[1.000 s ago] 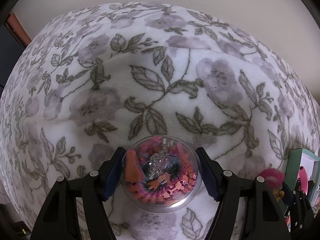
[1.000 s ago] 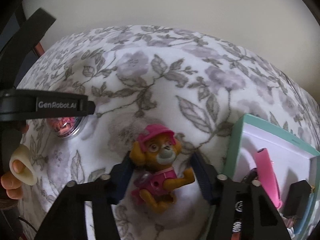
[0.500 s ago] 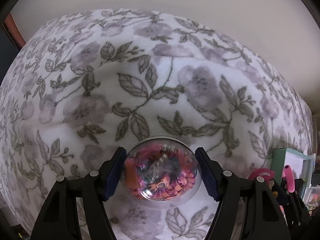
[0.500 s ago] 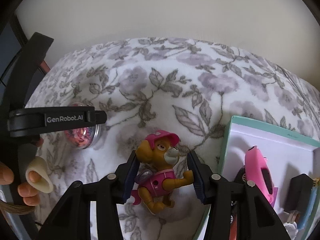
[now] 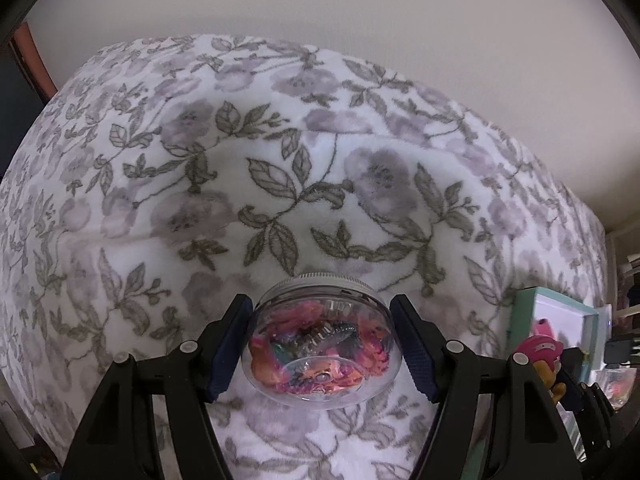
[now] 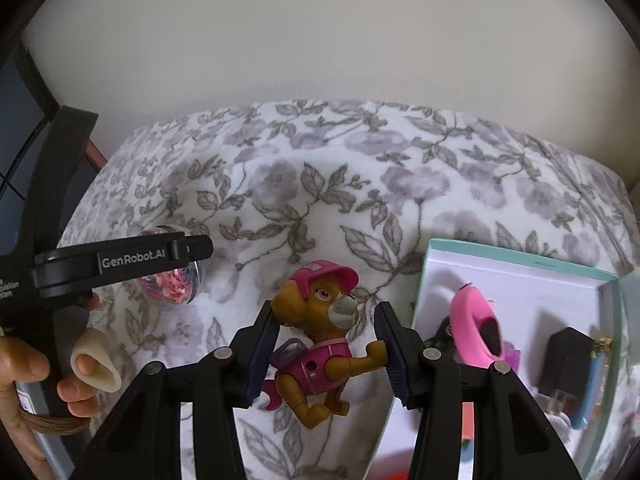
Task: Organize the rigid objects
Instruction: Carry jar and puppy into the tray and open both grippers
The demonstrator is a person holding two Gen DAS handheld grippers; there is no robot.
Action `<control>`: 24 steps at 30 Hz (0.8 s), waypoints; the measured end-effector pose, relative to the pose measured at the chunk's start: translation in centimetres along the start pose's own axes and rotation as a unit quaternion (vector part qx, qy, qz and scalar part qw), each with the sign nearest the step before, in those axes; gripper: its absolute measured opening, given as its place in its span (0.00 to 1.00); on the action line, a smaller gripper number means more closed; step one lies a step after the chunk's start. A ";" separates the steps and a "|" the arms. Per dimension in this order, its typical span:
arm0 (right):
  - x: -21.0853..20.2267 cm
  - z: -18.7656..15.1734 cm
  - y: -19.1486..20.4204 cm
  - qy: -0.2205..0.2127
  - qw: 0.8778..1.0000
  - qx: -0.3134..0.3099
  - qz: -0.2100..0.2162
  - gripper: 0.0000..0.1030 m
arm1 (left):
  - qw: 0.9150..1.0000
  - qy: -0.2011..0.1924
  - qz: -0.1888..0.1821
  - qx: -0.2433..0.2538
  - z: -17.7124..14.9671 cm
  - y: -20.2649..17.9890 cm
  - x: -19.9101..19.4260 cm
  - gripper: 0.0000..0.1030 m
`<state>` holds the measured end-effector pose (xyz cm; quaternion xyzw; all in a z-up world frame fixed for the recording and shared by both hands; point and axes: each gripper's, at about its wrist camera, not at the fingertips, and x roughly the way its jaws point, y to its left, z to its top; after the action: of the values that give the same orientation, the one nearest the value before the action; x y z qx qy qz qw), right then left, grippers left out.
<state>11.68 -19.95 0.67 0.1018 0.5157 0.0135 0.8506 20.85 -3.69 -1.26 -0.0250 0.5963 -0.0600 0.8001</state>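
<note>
My left gripper (image 5: 320, 346) is shut on a clear round jar (image 5: 320, 344) with a metal lid, full of pink and orange bits, held above the floral blanket (image 5: 280, 184). The jar also shows in the right wrist view (image 6: 172, 286) behind the left gripper's arm. My right gripper (image 6: 326, 350) is shut on a brown toy dog (image 6: 320, 332) in a pink cap and vest, lifted above the blanket beside a teal-rimmed white box (image 6: 516, 268). The dog also shows at the right edge of the left wrist view (image 5: 542, 360).
The box holds a pink toy car (image 6: 476, 330), a black block (image 6: 564, 356) and other small items. A bare wall (image 6: 320, 40) rises behind the blanket. A hand (image 6: 48, 376) holds the left gripper's handle at the left edge.
Both grippers have risen with their objects. The jar has tipped so its lid faces away. The right gripper closed on the dog and lifted it; the box looks nearer.
</note>
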 end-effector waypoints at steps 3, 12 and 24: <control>-1.7 -0.1 0.0 -0.005 1.000 0.004 -0.006 0.50 | 1.000 -0.010 -0.010 -0.002 -0.4 -0.3 -2.1 0.70; -8.2 -1.5 -1.5 -0.025 0.998 0.039 -0.031 0.50 | 0.997 -0.036 -0.069 0.020 -3.1 -3.2 -8.9 0.70; -13.9 -6.2 -4.6 -0.033 0.992 0.103 -0.058 0.50 | 0.987 -0.070 -0.082 0.115 -10.6 -8.7 -13.7 0.70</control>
<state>-0.63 -25.26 9.17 0.1591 0.4907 -0.0925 0.8517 6.25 -10.26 9.71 0.0147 0.5238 -0.1917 0.8299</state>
